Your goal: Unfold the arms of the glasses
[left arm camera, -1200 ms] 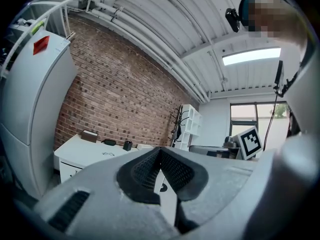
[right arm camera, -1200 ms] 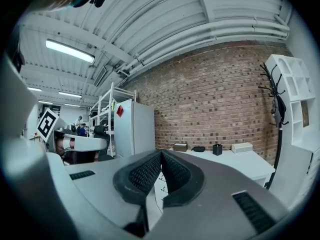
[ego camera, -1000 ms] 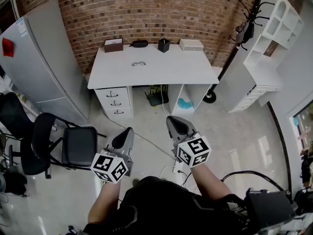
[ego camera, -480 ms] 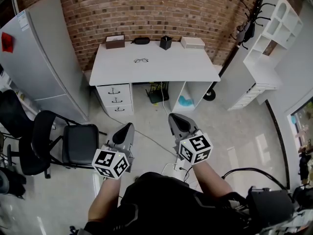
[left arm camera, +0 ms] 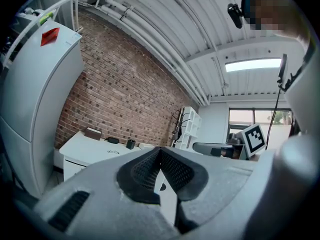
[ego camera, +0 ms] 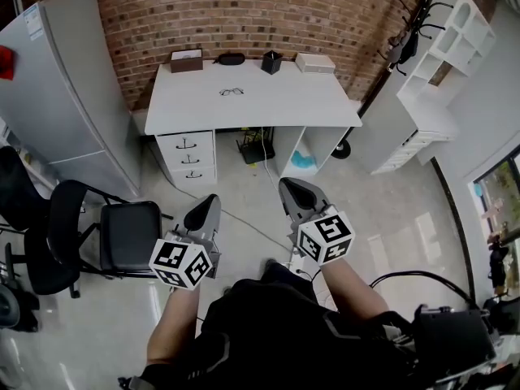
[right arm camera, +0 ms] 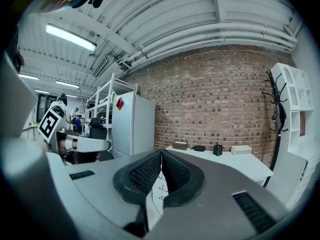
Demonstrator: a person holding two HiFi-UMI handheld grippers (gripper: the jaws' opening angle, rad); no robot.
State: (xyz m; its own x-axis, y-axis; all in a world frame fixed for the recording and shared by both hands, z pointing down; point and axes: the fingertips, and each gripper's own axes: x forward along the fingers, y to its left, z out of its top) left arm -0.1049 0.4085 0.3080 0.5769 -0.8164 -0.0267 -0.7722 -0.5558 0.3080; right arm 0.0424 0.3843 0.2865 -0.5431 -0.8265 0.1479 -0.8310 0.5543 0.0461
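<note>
One pair of glasses is being left untouched on the white desk, well ahead of both grippers and roughly in line with the gap between them. Whether its arms are folded cannot be told, as it is too small in the frames. Beyond the glasses, along the desk's far edge, a brown box, a black case, a dark pen cup and a white box are being shown against the brick wall. The left gripper and the right gripper are being held out over the floor, jaws pressed fully together with nothing between them. Compared with a second earlier, both grippers are being carried a little forward toward the desk, jaws unchanged, while a black chair is being passed to the left of the left gripper. The task is judged to be only in its approach: the desk is yet to be reached before any arm can be opened.
</note>
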